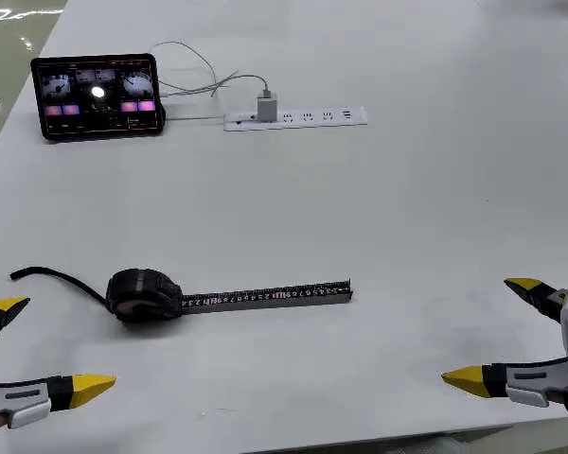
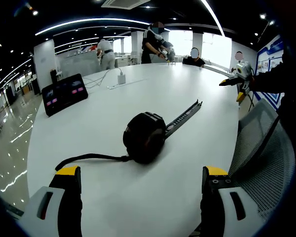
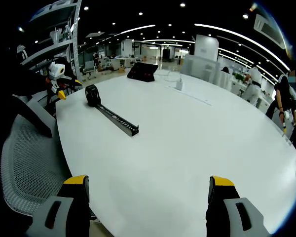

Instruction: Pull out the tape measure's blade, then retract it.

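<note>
Black tape measure [image 1: 144,295] on the near-left tabletop [image 1: 379,218], blade [image 1: 265,297] drawn out to the right.
The left hand-held gripper [image 1: 49,345] hovers just near-left of it, jaws spread and empty. The right hand-held gripper [image 1: 494,331] is well apart at near right, also spread. A tablet [image 1: 97,96] and power strip [image 1: 298,117] lie at the far side.

We see our left gripper [image 2: 142,171] with its yellow-tipped jaws spread wide, holding nothing, just short of the black tape measure [image 2: 144,137] lying on the white worktop [image 2: 89,123]. Its blade [image 2: 183,114] runs out toward the upper right, and its strap [image 2: 91,158] trails left. Farther back stand a tablet [image 2: 65,93] and a power strip [image 2: 119,84]. The right gripper [image 2: 231,90] hovers by the worktop's right edge.
</note>
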Demonstrator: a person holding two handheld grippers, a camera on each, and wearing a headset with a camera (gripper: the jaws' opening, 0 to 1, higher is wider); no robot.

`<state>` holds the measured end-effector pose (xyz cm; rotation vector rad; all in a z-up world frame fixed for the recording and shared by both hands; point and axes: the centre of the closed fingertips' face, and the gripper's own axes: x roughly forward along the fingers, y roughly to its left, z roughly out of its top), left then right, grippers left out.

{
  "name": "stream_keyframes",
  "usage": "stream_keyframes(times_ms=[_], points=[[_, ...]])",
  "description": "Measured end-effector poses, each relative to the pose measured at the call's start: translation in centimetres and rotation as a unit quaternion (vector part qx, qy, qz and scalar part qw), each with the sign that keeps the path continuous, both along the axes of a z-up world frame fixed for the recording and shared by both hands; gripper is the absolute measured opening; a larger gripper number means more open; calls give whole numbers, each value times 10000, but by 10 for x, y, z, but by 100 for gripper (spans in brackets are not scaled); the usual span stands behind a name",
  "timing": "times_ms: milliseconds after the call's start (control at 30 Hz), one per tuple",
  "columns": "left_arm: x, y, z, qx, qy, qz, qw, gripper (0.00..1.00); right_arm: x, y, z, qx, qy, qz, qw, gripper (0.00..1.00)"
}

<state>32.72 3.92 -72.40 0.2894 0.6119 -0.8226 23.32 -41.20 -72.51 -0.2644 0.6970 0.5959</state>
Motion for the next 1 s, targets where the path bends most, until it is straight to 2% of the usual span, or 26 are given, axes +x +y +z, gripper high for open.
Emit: stream_keyframes(times_ms=[33, 100, 233, 300, 367, 500, 633, 833, 933, 1000], points=[[-1, 0, 0, -24, 35, -2, 10000, 99, -1, 0, 0, -7, 10, 8, 10000, 99], [-1, -1, 3, -54, -40, -9, 10000, 99, -2, 0, -1, -3, 35, 14, 10000, 99], [0, -1, 8, -86, -87, 6, 9999, 99, -1, 2, -1, 66, 15, 37, 10000, 99], [1, 0, 7, -91, -31, 50, 9999, 99, -2, 1, -2, -27, 56, 74, 10000, 99], [2, 1, 7, -45, -49, 67, 10000, 99, -2, 2, -1, -29, 63, 95, 9999, 99], [5, 0, 10, -26, -62, 144, 9999, 99, -3, 3, 3, 63, 146, 51, 9999, 99], [8, -5, 14, -114, -33, 233, 9997, 99, -4, 3, 1, -6, 220, 92, 9997, 99], [14, -10, 20, -49, -83, 183, 9998, 99, -2, 5, 2, -121, 257, 176, 9994, 99], [18, -9, 20, 35, -49, 260, 9996, 99, -1, 10, 4, -164, 271, 284, 9991, 99], [18, -12, 20, 28, -19, 255, 9997, 98, -2, 13, 2, -234, 472, 385, 9979, 99]])
